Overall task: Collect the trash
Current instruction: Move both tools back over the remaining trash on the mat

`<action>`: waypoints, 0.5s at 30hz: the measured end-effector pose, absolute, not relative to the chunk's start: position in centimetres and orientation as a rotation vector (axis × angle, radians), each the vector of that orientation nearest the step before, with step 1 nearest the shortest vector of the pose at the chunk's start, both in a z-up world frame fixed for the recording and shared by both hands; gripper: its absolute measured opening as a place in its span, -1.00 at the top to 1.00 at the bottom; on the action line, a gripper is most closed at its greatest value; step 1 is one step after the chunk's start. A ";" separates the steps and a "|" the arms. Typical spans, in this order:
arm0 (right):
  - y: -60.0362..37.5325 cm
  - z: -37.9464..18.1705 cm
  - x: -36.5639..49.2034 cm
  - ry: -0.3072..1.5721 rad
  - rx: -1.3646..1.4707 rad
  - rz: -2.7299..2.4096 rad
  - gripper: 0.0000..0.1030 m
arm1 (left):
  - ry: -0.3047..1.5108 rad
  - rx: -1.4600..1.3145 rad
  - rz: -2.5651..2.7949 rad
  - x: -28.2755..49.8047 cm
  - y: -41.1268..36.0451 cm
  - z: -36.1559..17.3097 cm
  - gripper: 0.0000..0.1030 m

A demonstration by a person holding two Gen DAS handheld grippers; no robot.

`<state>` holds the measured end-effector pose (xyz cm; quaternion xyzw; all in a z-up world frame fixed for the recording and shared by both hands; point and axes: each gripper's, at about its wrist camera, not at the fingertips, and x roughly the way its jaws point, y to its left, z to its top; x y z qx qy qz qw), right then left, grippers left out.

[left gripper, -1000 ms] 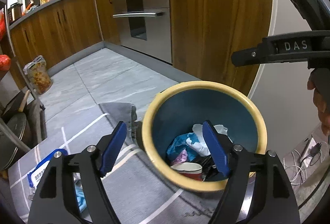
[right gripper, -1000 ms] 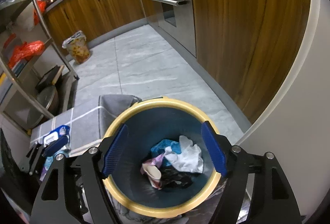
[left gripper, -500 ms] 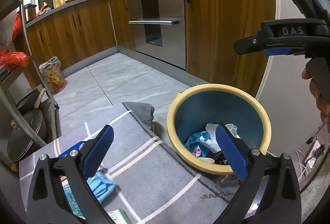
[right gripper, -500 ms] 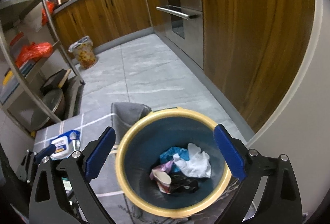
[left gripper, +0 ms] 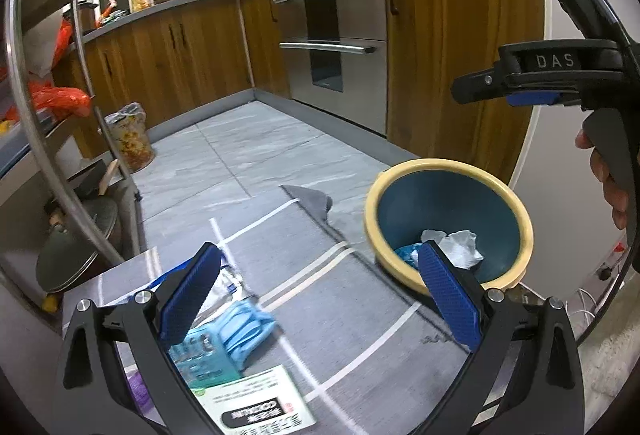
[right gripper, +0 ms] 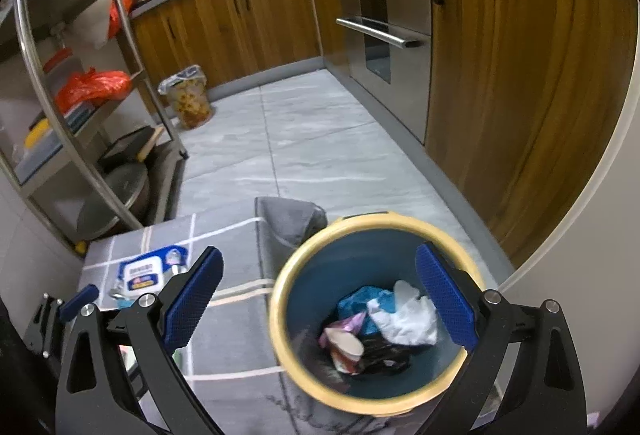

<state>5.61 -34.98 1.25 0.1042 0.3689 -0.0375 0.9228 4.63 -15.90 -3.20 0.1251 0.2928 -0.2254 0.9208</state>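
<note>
Your left gripper [left gripper: 316, 299] has its blue pads spread wide with nothing between them; it angles downward over the grey tablecloth [left gripper: 344, 299] with white stripes. Just beyond and below its left pad lie a pale blue wipes pack [left gripper: 236, 327] and a white printed leaflet [left gripper: 256, 407], both flat on the cloth. Its right pad sits in front of the near rim of the trash bin [left gripper: 448, 171], without touching it.

Your right gripper [right gripper: 320, 303] is likewise released, jaws wide and empty, tilted steeply down so you look straight into the bin [right gripper: 280, 299]. The bin, dark blue inside with a yellow rim, stands at the right end of the cloth-covered table. Inside it lie crumpled white paper [right gripper: 408, 319], a blue wrapper [right gripper: 360, 299], a paper cup [right gripper: 348, 347] on its side and something black [right gripper: 380, 355].

In the left wrist view your right hand [left gripper: 608, 175] wraps the grip of the right gripper [left gripper: 520, 85], held high above and to the right of the bin. To the left of the table, the right wrist view shows a blue-and-white packet [right gripper: 140, 273] on the cloth.
</note>
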 end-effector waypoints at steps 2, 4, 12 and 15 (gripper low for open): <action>-34.5 1.1 5.6 0.768 0.238 -0.076 -0.87 | 0.603 0.250 -0.443 4.4 -14.9 -3.0 -0.89; -34.1 1.1 5.4 0.769 0.263 -0.070 -0.87 | 0.603 0.242 -0.423 4.2 -13.8 -2.8 -0.89; -31.1 1.3 5.0 0.775 0.284 -0.043 -0.87 | 0.613 0.203 -0.338 3.5 -9.3 -2.0 -0.89; -29.8 1.5 5.0 0.776 0.278 -0.024 -0.87 | 0.615 0.188 -0.307 3.3 -7.7 -1.6 -0.89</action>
